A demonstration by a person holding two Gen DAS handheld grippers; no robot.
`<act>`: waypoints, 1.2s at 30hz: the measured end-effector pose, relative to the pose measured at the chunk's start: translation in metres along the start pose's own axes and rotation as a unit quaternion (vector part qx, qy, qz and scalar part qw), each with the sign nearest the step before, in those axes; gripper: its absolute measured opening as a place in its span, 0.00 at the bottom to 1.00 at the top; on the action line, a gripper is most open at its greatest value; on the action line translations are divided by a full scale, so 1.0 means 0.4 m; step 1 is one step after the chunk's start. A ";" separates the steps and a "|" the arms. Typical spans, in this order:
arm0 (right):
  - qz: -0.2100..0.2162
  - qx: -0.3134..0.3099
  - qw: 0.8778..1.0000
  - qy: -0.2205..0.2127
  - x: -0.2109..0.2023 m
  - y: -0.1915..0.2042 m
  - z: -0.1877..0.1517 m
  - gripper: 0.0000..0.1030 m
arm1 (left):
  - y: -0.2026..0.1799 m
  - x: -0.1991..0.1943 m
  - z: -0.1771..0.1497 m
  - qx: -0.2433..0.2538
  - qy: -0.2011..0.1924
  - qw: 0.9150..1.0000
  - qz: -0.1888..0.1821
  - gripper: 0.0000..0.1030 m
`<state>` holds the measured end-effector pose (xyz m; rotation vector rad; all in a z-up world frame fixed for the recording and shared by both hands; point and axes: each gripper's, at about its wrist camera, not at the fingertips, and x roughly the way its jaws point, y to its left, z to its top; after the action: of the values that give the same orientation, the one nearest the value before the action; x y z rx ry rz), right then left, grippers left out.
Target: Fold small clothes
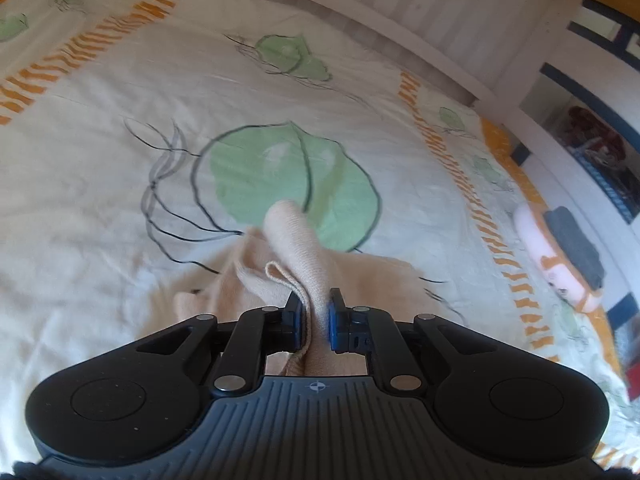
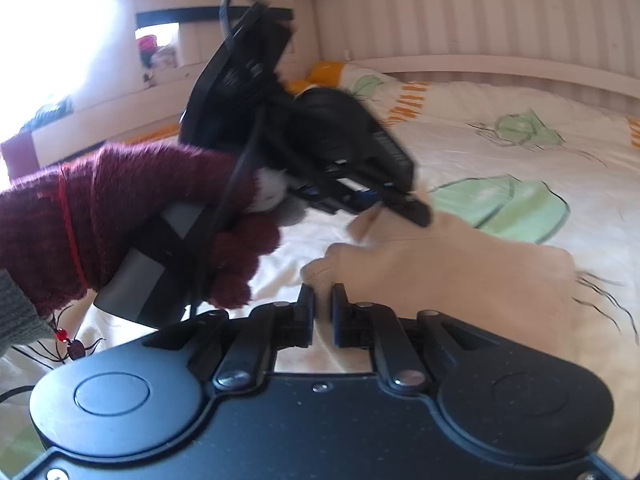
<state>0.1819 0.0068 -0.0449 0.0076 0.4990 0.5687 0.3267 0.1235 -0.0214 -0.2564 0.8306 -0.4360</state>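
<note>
On the bedspread (image 1: 100,168) lies a beige knit garment (image 1: 360,280), limp and light. Left gripper (image 1: 316,312) pinches a bunched fold, lifting it. Right gripper (image 2: 323,312) sits narrow at the edge; grip unclear. Best taken at hems or corners; knit likely stretches.
</note>
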 end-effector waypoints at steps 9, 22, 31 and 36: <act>0.026 -0.036 0.995 0.092 0.121 0.038 -0.044 0.26 | 0.102 0.060 -0.032 -0.069 0.055 0.994 0.060 0.31; 0.037 0.085 0.995 0.023 -0.108 -0.150 -0.019 0.93 | 0.146 -0.014 -0.040 -0.101 0.017 0.993 0.056 0.93; 0.012 0.295 0.955 0.023 -0.093 -0.384 -0.049 1.00 | 0.065 -0.039 -0.074 -0.050 0.039 0.998 0.003 0.94; 0.023 0.340 0.939 0.039 -0.054 -0.473 -0.050 1.00 | 0.064 -0.015 -0.107 -0.036 0.074 0.997 0.010 0.94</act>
<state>0.2543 -0.1669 -0.0798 0.6605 0.7545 0.4203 0.2976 0.1467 -0.0553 -0.2842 0.9938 -0.4096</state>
